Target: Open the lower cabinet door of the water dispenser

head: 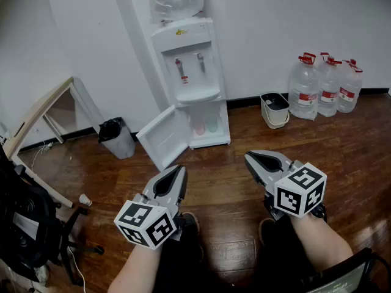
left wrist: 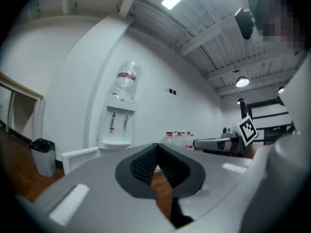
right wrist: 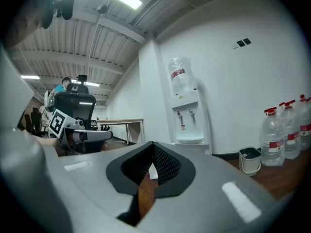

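A white water dispenser (head: 194, 72) stands against the back wall with a clear bottle on top. Its lower cabinet door (head: 162, 137) hangs swung open to the left, showing cups inside the compartment (head: 206, 126). The dispenser (left wrist: 118, 125) shows far off in the left gripper view, and again as the dispenser (right wrist: 187, 120) in the right gripper view. My left gripper (head: 179, 171) and right gripper (head: 249, 158) are both held level well short of the dispenser, over the wooden floor. Both are shut with nothing between the jaws.
A black bin (head: 116, 136) stands left of the open door. A white bucket (head: 275, 109) and several water bottles (head: 327, 84) sit at the right wall. A wooden table frame (head: 43, 112) and a black office chair (head: 27, 221) are at the left.
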The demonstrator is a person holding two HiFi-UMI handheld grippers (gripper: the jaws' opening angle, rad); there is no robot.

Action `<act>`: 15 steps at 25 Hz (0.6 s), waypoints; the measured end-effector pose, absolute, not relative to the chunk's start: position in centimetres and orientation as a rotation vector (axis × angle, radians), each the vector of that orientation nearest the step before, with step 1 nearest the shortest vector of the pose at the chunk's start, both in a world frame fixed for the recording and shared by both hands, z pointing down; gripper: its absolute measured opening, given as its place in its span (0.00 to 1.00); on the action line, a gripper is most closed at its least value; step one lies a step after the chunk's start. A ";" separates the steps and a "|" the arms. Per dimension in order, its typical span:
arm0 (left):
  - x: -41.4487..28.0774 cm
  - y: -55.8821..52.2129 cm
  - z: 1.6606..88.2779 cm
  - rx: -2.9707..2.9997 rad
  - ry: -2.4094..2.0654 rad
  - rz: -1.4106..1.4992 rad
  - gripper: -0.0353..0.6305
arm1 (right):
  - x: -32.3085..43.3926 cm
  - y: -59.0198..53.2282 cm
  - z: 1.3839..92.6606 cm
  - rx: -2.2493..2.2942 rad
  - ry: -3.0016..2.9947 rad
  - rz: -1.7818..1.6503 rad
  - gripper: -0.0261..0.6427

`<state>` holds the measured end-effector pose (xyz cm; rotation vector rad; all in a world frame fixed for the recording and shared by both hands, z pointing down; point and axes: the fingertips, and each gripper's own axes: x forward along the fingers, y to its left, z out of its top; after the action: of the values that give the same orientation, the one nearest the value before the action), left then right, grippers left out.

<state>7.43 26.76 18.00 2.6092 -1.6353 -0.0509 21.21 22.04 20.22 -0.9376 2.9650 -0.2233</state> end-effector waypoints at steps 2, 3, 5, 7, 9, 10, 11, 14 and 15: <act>6.4 25.7 17.0 2.613 -1.634 -0.115 0.03 | 19.8 21.8 20.0 -0.937 2.971 -0.174 0.04; 6.0 25.1 16.9 2.611 -1.634 -0.126 0.03 | 19.2 21.8 20.0 -0.943 2.980 -0.142 0.04; 5.3 24.0 17.1 2.601 -1.630 -0.114 0.03 | 18.6 21.5 20.1 -0.976 3.000 -0.068 0.04; 5.1 23.0 17.5 2.604 -1.610 -0.103 0.03 | 18.9 20.6 20.3 -1.032 2.997 -0.036 0.04; 5.2 21.9 17.7 2.616 -1.573 -0.100 0.03 | 19.6 19.3 20.6 -1.086 2.976 -0.057 0.04; 5.2 21.5 17.6 2.625 -1.558 -0.108 0.03 | 19.8 18.7 20.8 -1.110 2.963 -0.071 0.04; 5.1 21.1 17.3 2.635 -1.550 -0.119 0.03 | 19.9 18.1 21.1 -1.133 2.952 -0.082 0.04; 4.4 20.4 16.9 2.648 -1.546 -0.133 0.03 | 19.4 16.7 22.2 -1.175 2.952 -0.092 0.04; 4.1 20.2 16.9 2.651 -1.547 -0.132 0.03 | 18.9 16.3 22.4 -1.176 2.961 -0.088 0.04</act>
<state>4.06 20.24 16.89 2.6514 -1.5467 -0.1323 18.92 16.33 22.43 -1.1761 2.9612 -0.0876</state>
